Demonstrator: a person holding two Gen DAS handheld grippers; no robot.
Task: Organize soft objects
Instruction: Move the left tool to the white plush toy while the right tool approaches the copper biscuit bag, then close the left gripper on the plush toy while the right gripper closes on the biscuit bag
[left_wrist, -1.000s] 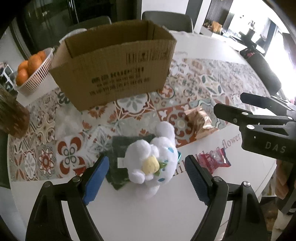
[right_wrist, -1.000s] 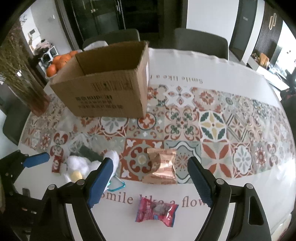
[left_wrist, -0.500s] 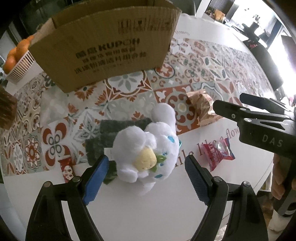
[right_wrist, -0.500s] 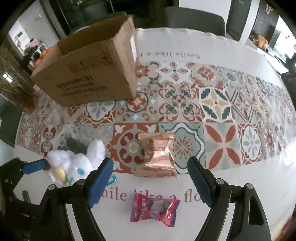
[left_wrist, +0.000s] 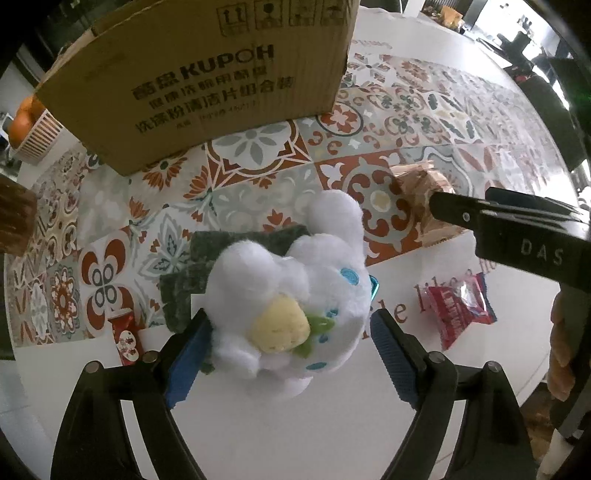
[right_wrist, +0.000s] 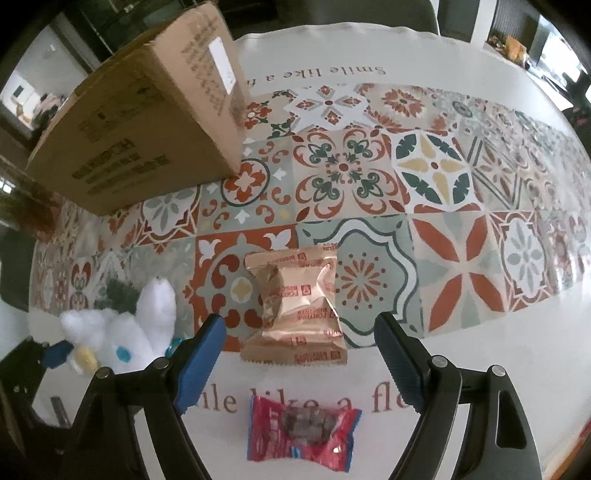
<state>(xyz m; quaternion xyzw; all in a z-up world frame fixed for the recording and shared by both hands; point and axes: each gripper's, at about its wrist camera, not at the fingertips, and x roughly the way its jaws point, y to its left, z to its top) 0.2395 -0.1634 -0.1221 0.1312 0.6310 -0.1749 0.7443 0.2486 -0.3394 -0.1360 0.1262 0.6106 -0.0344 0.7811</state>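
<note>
A white plush toy (left_wrist: 291, 291) with a yellow patch lies on the table on a dark green cloth (left_wrist: 207, 269). My left gripper (left_wrist: 288, 354) is open, its blue pads either side of the plush's lower body. The plush also shows in the right wrist view (right_wrist: 122, 332). My right gripper (right_wrist: 297, 354) is open above a rose-gold snack packet (right_wrist: 299, 310), with a red snack packet (right_wrist: 303, 435) between its arms. A cardboard box (left_wrist: 207, 77) stands behind the plush.
A small red packet (left_wrist: 125, 336) lies left of the plush. The right gripper's black body (left_wrist: 517, 229) reaches in from the right. A basket of oranges (left_wrist: 33, 125) sits far left. The patterned tablecloth (right_wrist: 424, 177) covers the table's middle.
My left gripper has come down and forward onto the plush, which now fills the gap between its pads. My right gripper has moved forward over the rose-gold packet. Both stay open.
</note>
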